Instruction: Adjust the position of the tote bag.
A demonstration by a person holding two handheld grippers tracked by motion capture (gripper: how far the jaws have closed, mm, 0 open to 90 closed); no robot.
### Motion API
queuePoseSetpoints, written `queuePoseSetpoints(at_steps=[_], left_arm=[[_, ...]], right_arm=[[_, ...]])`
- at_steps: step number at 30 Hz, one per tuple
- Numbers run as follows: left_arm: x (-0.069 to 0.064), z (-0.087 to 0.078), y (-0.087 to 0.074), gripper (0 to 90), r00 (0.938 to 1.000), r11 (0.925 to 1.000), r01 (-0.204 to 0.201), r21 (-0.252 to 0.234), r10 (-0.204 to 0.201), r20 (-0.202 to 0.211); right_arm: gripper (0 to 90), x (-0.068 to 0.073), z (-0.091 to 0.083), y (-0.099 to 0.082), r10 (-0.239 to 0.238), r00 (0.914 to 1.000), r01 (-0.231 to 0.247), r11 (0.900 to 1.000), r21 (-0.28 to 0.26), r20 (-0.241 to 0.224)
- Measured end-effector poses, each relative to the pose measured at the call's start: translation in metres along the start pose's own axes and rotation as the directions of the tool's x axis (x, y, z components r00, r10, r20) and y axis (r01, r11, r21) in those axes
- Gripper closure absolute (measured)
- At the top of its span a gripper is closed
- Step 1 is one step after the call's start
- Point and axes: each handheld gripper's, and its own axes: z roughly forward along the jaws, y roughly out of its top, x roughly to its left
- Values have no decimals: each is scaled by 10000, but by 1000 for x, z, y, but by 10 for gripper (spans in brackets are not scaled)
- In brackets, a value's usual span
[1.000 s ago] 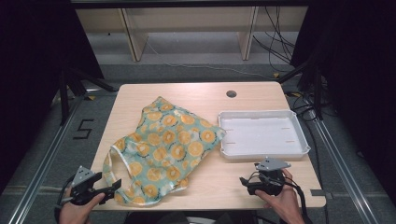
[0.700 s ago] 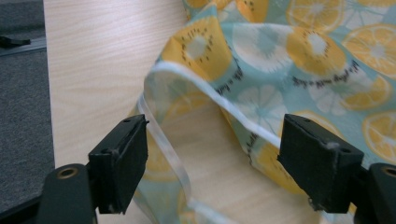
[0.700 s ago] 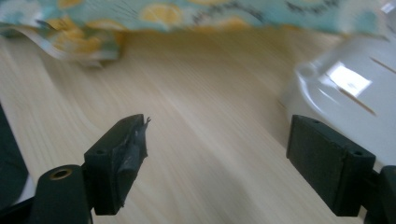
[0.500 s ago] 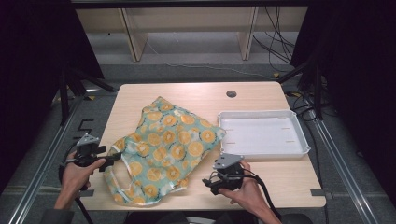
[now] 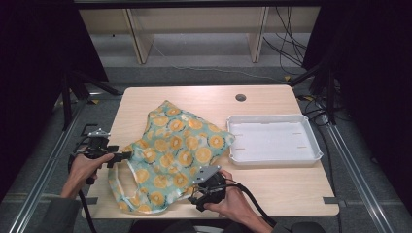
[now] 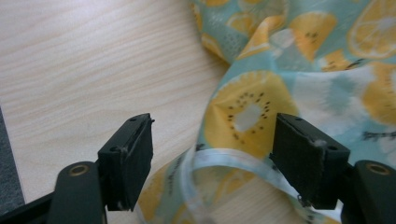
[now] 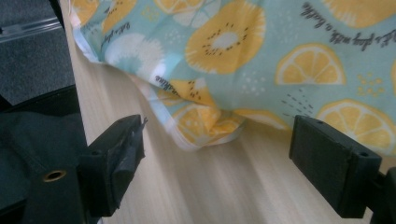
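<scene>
At the near edge of the counter point(image 5: 291, 194) the right tongs point(image 5: 197, 193) lie low against the wood, jaws spread wide. In the right gripper view a crumpled corner of the fruit-print cloth bag point(image 5: 175, 150) sits ahead of the gap between them, and neither pad touches the fabric. Over at the near left corner the left tongs point(image 5: 121, 156) meet the bag's left edge. Their jaws have just been closing a little, yet they stand well apart — the left gripper view shows the pale handle strap point(image 6: 224, 158) and a fold of the lemon-and-kiwi print lying between the pads, not pinched.

The bag itself lies loosely rumpled across the left and middle of the counter, its handle loop toward the near left corner and its far tip reaching toward the middle of the far edge. Just beside it, on the right half of the counter, rests the white tray point(image 5: 311, 158), with nothing in it.

As I judge it, the work is only at its start — both tongs are lined up on the bag's near edges, but no grip is made. Pinching, lifting and whatever straightening or folding follows are all left to do.
</scene>
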Motion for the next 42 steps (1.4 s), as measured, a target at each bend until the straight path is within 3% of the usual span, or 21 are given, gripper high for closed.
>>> queuePoseSetpoints(at_steps=[1,2,6,11,13,14,15,16,18,20,21,24,26,27,29,31,33,35,38,42], left_arm=[[3,3,-1,291,9998,9994,-6,338,0,180],[4,8,-3,311,9992,9998,-2,188,-6,399],[0,12,-4,507,9982,9957,-582,724,570,188],[-8,12,-8,779,9966,9960,-803,401,796,207],[-11,8,-7,829,9953,9926,-921,796,895,361],[-11,8,-7,849,9953,9926,-921,796,895,361],[-15,6,-10,859,9918,9885,-1232,871,1196,454],[-15,6,-10,864,9918,9885,-1232,871,1196,454],[-20,5,-13,873,9888,9853,-1429,932,1380,568],[-26,2,-16,880,9857,9829,-1606,896,1549,669],[-33,-1,-21,882,9865,9875,-1430,660,1369,897],[-46,-6,-29,883,9820,9856,-1601,547,1534,1107],[-57,-10,-35,883,9720,9783,-1960,667,1849,1448],[-64,-11,-38,884,9695,9775,-2019,607,1907,1538],[-79,-11,-43,883,9605,9748,-2179,466,2058,1874],[-96,-8,-46,883,9526,9754,-2188,283,2072,2229],[-111,-5,-46,883,9464,9750,-2212,202,2096,2456],[-123,-2,-44,883,9400,9759,-2183,3,2102,2688],[-138,-1,-42,882,9296,9696,-2436,-217,2398,2800],[-144,-2,-40,881,9258,9659,-2575,-278,2548,2792]], right_arm=[[189,1,2,0,45,10000,-45,10000,20,-24],[191,2,4,-1,57,10000,-57,10000,62,-4],[239,4,11,-2,-24,10000,26,9997,251,-87],[446,5,16,-1,-535,9985,537,9984,168,-124],[539,6,18,1,-659,9978,662,9976,196,-121],[539,6,18,1,-659,9978,662,9976,196,-121],[662,7,19,2,-927,9957,928,9951,351,-42],[662,7,19,2,-927,9957,928,9951,351,-42],[846,5,18,1,-1240,9917,1253,9913,398,-343],[894,1,13,-2,-1291,9909,1309,9902,482,-388],[900,-2,10,-3,-1384,9896,1400,9893,420,-397],[900,-12,-4,-11,-1431,9897,1431,9886,474,-45],[900,-16,-20,-18,-1127,9935,1113,9916,656,180],[900,-21,-27,-22,-1402,9891,1372,9885,632,445],[900,-28,-42,-31,-994,9922,955,9940,532,753],[900,-37,-55,-40,-996,9885,971,9949,280,1139],[900,-42,-66,-46,-619,9871,594,9980,214,1479],[900,-48,-75,-51,-529,9849,518,9986,107,1648],[900,-56,-84,-56,-233,9830,249,9997,-65,1821],[900,-63,-87,-58,-202,9817,199,9998,37,1894]])
